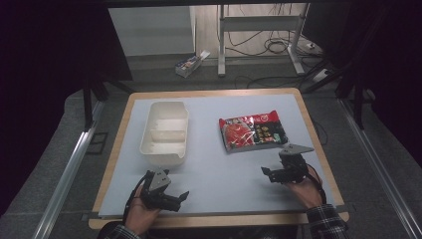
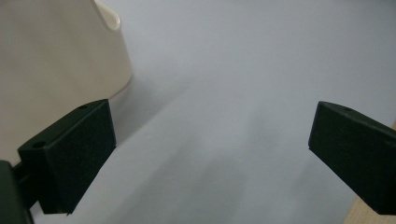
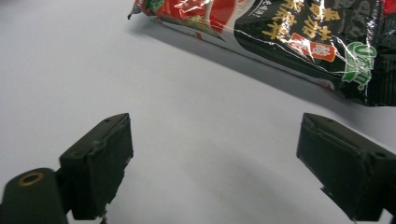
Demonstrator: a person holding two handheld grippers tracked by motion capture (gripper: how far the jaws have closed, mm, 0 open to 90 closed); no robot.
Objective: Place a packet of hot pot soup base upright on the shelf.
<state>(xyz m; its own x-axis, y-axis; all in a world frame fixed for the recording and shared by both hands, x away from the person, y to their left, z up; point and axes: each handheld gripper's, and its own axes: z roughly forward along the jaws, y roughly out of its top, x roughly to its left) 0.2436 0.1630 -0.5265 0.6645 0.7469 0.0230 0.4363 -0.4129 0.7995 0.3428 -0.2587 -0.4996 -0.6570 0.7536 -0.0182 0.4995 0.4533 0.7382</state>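
At the bottom of the high view, two hands come in over the table's near edge. The left hand [image 1: 141, 213] sits palm-up at lower left, cradling the left gripper [image 1: 175, 198], which points right and slightly away; in the left gripper view its jaws stand wide apart with nothing between them. At lower right, the right hand [image 1: 306, 191], in a plaid sleeve [image 1: 326, 219], holds the right gripper [image 1: 266, 173] pointing left, jaws also wide and empty. Just beyond it, right of centre, lies the red-and-black noodle packet [image 1: 253, 131], flat on the pale grey mat [image 1: 219, 169]. Left of centre stands the cream two-compartment container [image 1: 165, 133], just beyond the left gripper.
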